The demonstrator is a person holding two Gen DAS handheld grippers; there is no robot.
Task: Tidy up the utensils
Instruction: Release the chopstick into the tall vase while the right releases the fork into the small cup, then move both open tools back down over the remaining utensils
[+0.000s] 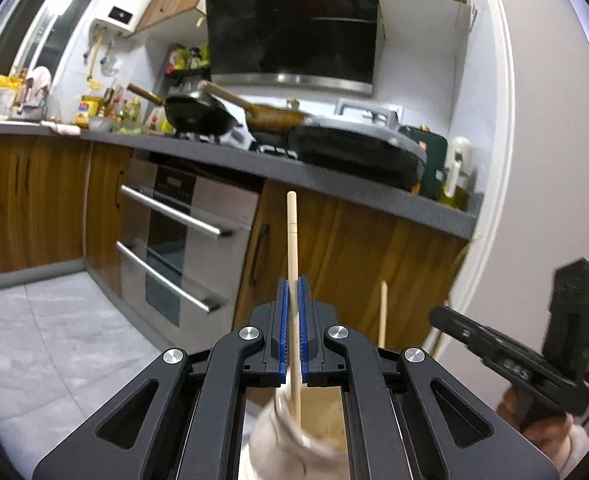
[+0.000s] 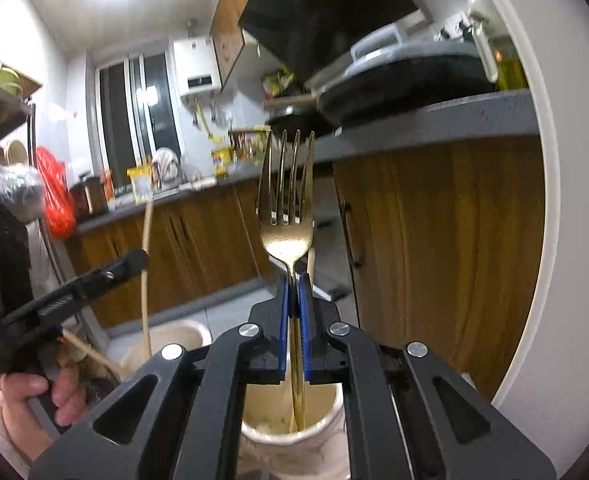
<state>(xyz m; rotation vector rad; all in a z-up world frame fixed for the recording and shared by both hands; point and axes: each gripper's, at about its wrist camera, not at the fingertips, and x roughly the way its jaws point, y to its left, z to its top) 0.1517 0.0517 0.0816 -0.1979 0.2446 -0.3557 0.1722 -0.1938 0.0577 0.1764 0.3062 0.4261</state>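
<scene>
Chopstick (image 1: pixel 292 240) pinched by left fingers (image 1: pixel 283 320) – right fingers (image 2: pixel 304 320) grip fork (image 2: pixel 287 200) (both upright).

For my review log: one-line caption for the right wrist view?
Right gripper shut on a gold fork, tines up, handle in a cream cup.

No text or label is clear enough to read

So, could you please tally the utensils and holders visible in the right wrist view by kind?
Fork: 1
Chopsticks: 3
Cups: 2
Total: 6
</scene>
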